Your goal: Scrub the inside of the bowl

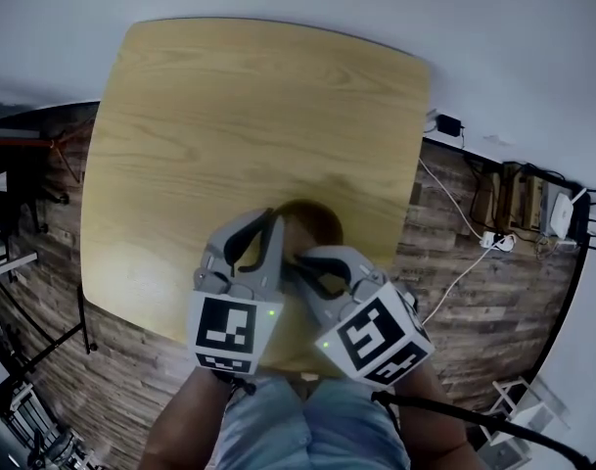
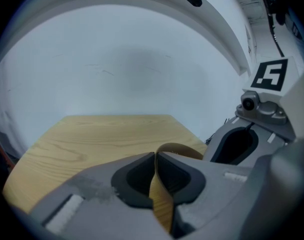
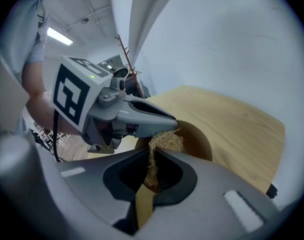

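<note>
A small brown wooden bowl (image 1: 319, 221) stands near the front edge of the light wooden table (image 1: 229, 116). My left gripper (image 1: 276, 228) is shut on the bowl's rim (image 2: 181, 149); in the left gripper view the thin tan wall runs between the closed jaws of that gripper (image 2: 155, 158). My right gripper (image 1: 303, 260) comes in from the right and is shut on a tuft of straw-coloured fibre scrubber (image 3: 165, 141). In the right gripper view this gripper (image 3: 154, 153) holds the scrubber at the bowl's (image 3: 200, 140) near rim, just under the left gripper's fingers (image 3: 151, 115). The bowl's inside is mostly hidden.
The table's front edge lies just below the grippers, with the person's knees (image 1: 307, 424) under it. A power strip with white cables (image 1: 498, 240) lies on the plank floor at the right. Dark stands (image 1: 23, 174) are at the left.
</note>
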The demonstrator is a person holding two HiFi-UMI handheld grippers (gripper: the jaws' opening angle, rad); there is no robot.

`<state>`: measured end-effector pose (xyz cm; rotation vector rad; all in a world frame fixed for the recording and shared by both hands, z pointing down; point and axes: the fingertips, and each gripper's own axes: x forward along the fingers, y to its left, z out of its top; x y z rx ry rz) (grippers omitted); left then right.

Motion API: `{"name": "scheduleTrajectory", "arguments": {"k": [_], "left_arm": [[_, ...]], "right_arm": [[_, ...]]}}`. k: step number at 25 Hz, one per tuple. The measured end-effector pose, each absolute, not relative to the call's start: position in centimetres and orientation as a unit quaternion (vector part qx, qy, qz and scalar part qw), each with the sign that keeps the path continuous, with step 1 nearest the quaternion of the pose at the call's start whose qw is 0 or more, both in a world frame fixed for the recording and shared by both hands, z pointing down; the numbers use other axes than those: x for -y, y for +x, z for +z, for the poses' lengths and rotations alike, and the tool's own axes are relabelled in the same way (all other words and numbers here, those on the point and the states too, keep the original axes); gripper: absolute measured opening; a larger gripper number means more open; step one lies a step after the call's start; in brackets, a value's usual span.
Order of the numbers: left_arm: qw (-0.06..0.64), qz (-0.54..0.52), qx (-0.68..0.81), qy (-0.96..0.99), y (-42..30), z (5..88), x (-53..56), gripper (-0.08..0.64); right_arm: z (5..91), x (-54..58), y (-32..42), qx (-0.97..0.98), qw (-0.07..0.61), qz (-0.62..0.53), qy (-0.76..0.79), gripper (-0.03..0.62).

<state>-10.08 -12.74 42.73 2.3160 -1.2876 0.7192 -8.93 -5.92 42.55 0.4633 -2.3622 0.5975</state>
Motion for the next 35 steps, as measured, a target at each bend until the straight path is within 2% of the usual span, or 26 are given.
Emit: {"name": "scheduleTrajectory", "arguments": {"k": [5,10,20,28,35], "left_arm": [[0.191,0.257,0.458,0.829,-10.4,42.9,12.8,0.041],[0.216,0.243,0.469,0.821,-10.7,43.2,12.8,0.043],[0.215,0.228,0.511,0.800,-12.6,42.3,12.7,0.052],[0.264,0.189,0.533,0.781,-13.8,42.4,11.5,0.078],[0.248,0.166,0.567,0.768,-14.8,40.4,10.3,0.078]], "right_arm": [[41.6,4.9,-8.6,0.903,0.326,0.224,0.169,0.025],[40.4,3.4,-8.0,0.907,0.320,0.223,0.162,0.025],[37.9,1.8,-5.0,0.910,0.284,0.226,0.201,0.026],[36.9,1.8,-3.0,0.909,0.264,0.223,0.233,0.026],[35.7,2.8,-0.7,0.905,0.235,0.221,0.276,0.026]]}}
